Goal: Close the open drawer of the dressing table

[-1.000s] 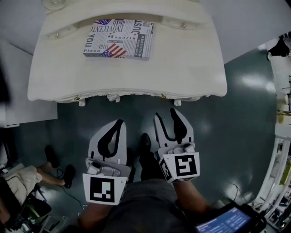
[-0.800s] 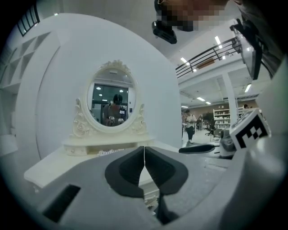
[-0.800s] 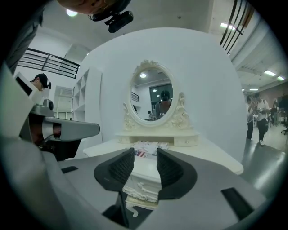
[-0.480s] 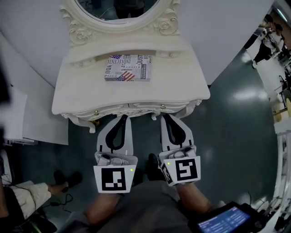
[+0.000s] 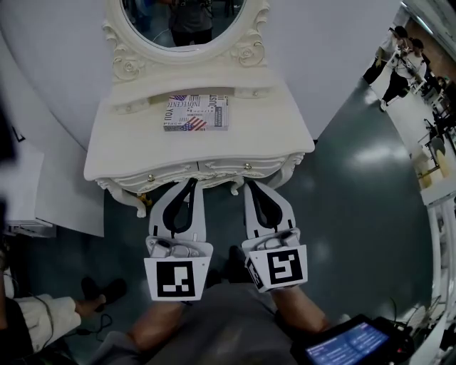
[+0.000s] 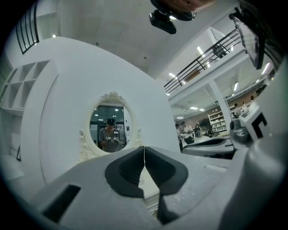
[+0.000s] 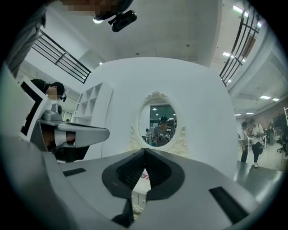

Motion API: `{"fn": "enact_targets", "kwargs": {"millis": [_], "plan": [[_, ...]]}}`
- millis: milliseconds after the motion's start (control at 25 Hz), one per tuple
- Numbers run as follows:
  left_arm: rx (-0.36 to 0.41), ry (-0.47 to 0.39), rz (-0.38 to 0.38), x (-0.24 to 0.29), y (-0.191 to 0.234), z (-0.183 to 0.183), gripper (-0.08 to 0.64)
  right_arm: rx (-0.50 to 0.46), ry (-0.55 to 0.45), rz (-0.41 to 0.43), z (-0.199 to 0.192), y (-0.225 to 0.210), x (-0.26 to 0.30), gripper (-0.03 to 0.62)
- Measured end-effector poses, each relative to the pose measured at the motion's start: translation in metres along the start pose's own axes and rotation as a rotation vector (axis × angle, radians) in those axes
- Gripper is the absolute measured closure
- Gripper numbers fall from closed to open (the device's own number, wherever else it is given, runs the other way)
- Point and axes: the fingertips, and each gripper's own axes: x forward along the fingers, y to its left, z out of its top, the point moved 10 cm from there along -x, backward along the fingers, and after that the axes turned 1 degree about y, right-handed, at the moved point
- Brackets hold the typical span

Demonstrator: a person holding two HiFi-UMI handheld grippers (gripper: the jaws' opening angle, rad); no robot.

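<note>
**Q:** What could go wrong from where you stand?

**A:** Your left grey two-jaw tool (image 5: 191, 184) has its jaws together on nothing. Your right grey two-jaw tool (image 5: 250, 187) has just been closing and likewise holds nothing. Both tips sit just before the cream drawer front with small brass knobs (image 5: 214, 170). That front looks flush under the top of the carved cream bench (image 5: 135, 146). If the drawer is not fully seated, a push from here would likely land on the carved edge or a knob, not squarely on the front. That could jolt the bench.

**Q:** What writing can you read?

**A:** The flat newspaper-print box with flag motifs (image 5: 196, 112) lies towards the back of the bench, before the oval mirror (image 5: 182, 18). On it, "YOU" and "INNOCENT" can be read; the rest is too small.
</note>
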Motion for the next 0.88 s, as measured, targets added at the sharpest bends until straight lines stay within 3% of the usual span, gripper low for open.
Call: {"fn": "enact_targets", "kwargs": {"millis": [880], "plan": [[0.004,-0.037,-0.035,-0.004,-0.017,0.004,0.543,-0.033,-0.022,-0.038,0.003,-0.004,-0.02,0.578]]}}
